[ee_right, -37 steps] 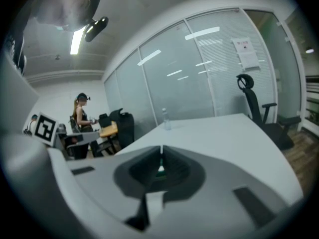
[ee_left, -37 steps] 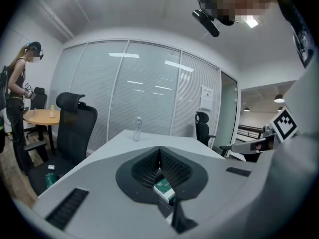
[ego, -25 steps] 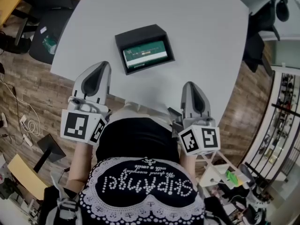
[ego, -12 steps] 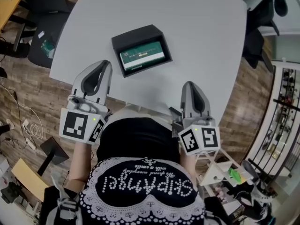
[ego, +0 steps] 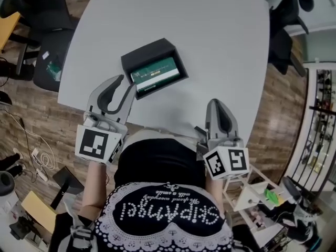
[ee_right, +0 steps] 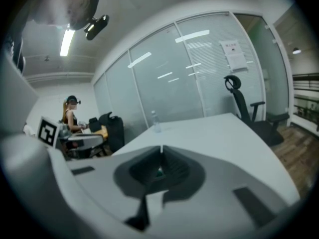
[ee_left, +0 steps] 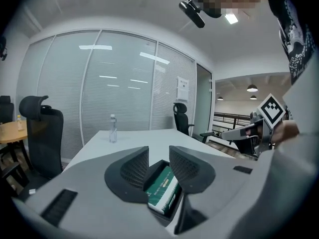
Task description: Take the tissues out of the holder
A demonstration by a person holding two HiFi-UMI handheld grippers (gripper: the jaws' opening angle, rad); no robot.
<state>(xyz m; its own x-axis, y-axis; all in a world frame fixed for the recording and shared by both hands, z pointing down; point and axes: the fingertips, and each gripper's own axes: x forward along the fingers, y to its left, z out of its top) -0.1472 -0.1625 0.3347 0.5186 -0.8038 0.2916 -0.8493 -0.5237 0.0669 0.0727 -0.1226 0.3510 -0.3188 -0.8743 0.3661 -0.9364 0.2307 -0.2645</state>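
Now | left claw (ee_left: 158, 158) just opening, tissues (ee_left: 164, 185) ungripped | right claw (ee_right: 160, 158) closed | bottle (ee_left: 113, 128) gripper-views only

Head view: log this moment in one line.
left gripper: jaws just opening, empty, near holder | right gripper: shut, empty | tissues: in holder
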